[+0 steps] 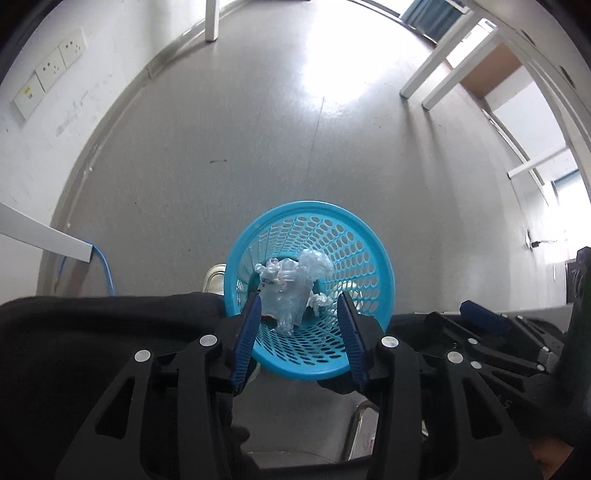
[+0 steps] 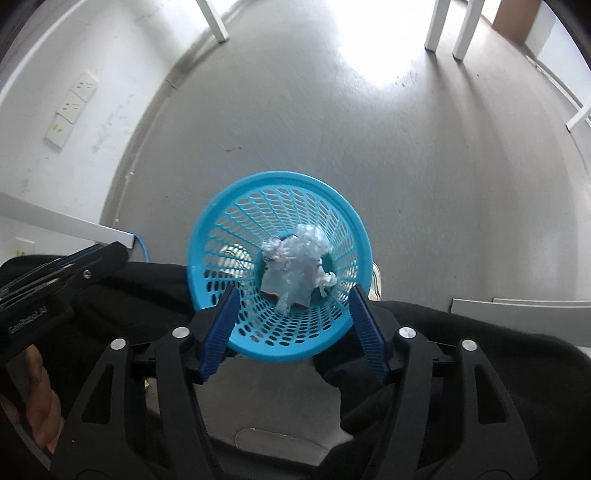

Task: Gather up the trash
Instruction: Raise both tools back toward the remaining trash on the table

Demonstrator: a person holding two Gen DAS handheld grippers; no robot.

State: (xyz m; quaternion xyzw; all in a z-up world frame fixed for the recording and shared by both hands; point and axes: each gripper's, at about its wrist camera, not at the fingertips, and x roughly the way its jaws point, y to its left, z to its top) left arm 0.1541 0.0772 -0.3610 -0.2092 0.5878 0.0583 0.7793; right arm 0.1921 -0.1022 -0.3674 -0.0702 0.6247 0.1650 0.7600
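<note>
A blue perforated plastic basket (image 1: 354,251) (image 2: 295,206) stands on the grey floor between a person's dark-clad legs. I look straight down into it in both wrist views. Crumpled clear plastic trash (image 1: 291,284) (image 2: 295,266) with a knotted white bit lies at its bottom. Above the near rim, my left gripper (image 1: 299,299) is open, its blue pads (image 1: 251,325) apart with nothing between them. My right gripper (image 2: 294,291) also hangs open over the basket, wider, and its pads (image 2: 369,332) touch nothing.
A white wall with sockets (image 1: 55,66) (image 2: 74,107) curves along the left. White furniture legs (image 1: 212,22) (image 2: 436,26) stand at the far side. A blue cable (image 1: 105,269) and a white board (image 1: 44,236) lie at the left. A light shoe (image 1: 214,277) sits beside the basket.
</note>
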